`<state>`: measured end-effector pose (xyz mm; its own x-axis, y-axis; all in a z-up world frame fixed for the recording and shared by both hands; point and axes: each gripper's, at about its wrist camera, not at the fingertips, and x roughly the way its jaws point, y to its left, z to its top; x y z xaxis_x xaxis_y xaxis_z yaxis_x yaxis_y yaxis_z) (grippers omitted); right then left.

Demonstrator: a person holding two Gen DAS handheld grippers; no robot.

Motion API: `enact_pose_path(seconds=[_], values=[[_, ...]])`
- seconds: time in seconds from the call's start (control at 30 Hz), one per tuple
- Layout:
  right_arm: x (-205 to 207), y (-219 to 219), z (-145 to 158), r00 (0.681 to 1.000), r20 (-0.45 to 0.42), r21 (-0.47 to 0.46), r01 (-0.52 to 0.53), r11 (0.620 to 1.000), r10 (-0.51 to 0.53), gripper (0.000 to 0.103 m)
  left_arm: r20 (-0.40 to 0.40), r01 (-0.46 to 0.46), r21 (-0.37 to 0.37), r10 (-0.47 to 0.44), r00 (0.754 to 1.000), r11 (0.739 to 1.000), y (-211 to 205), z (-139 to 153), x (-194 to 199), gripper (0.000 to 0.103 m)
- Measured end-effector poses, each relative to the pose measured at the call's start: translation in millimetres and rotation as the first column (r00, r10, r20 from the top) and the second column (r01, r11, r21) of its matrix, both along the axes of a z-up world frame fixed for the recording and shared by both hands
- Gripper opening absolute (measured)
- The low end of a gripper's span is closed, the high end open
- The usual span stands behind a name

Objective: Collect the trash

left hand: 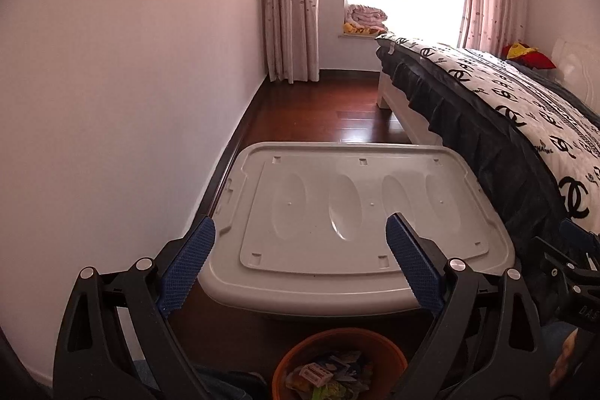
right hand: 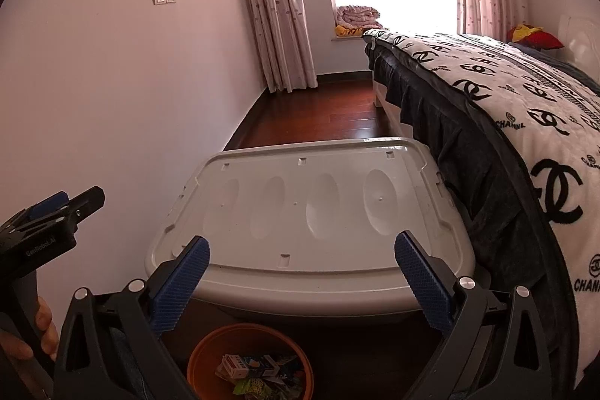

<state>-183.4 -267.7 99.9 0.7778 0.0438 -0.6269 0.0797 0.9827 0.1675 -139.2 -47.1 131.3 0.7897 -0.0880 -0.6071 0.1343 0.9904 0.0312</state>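
An orange bin stands on the floor at the bottom of both views. Several wrappers and a small carton lie inside it. My left gripper is open above the bin, nothing between its blue pads. My right gripper is open too, its blue pads bare. The left gripper also shows at the left edge of the right wrist view, held by a hand. The right gripper shows only partly at the right edge of the left wrist view.
A grey plastic storage box with a flat lid stands just beyond the bin. A bed with a black-and-white cover fills the right side. A white wall runs along the left. Dark wooden floor leads to the curtained window.
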Motion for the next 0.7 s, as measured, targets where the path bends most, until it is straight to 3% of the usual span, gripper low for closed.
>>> enact_pose_path(seconds=[0.7], values=[[-0.1, 0.3, -1.1, 1.000, 0.001, 0.003, 0.002, 1.000, -0.002, 0.097, -0.015, -0.032, 0.009, 0.032, 0.999, 0.999, 0.9, -1.8, 6.8, 0.091]])
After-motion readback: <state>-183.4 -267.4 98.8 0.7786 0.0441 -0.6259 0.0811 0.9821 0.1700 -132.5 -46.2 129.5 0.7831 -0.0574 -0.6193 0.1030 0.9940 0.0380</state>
